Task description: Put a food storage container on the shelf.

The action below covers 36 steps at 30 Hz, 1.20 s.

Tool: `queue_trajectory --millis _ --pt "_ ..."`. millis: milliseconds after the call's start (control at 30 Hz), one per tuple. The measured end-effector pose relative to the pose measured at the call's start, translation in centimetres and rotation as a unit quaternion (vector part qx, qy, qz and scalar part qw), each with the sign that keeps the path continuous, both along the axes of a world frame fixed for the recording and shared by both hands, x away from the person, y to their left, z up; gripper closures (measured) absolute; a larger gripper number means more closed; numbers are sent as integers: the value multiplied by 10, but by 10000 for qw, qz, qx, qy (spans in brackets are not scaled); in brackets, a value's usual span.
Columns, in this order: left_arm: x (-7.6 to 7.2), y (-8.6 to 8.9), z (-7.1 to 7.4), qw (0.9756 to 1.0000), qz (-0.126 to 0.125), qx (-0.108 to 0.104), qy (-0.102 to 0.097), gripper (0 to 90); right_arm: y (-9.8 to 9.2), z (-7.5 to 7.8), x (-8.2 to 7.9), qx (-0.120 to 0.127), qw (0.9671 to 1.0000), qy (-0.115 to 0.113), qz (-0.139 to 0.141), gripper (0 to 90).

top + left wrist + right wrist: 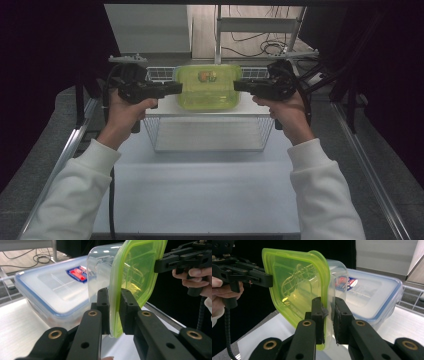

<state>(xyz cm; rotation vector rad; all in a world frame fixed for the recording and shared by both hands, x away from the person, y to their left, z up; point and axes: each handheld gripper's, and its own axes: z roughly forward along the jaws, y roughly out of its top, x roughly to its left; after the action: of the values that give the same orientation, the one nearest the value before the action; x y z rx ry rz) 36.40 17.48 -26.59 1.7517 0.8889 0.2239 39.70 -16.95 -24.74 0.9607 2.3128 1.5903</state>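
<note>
The box (208, 87), a clear plastic tub with a green lid, hangs in the air over the wire rack (207, 132), just beside a bigger blue-rimmed box (50, 290). The left gripper (175, 88) and the right gripper (241, 85) each pinch the lid rim on opposite sides, jaws pressed on it. It looks light and stiff but smooth, so I think it may slip or the lid may pop off; holding rim and wall together seems safer.

A lab test bench: black curtains (45, 50), loose floor cables (260, 42), metal frame rails (370, 175).
</note>
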Motion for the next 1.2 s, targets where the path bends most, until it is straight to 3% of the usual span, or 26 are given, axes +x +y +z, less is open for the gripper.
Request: queue_trajectory --millis 467,867,1200 --pt "28 -3 18 9999 31 65 98 805 -4 5 31 200 9995 225 -33 799" --pt "55 2 9 9991 117 -97 395 804 2 2 65 176 9982 570 -36 794" --pt "61 1 6 9985 275 -176 441 770 4 2 74 344 9974 631 -106 785"
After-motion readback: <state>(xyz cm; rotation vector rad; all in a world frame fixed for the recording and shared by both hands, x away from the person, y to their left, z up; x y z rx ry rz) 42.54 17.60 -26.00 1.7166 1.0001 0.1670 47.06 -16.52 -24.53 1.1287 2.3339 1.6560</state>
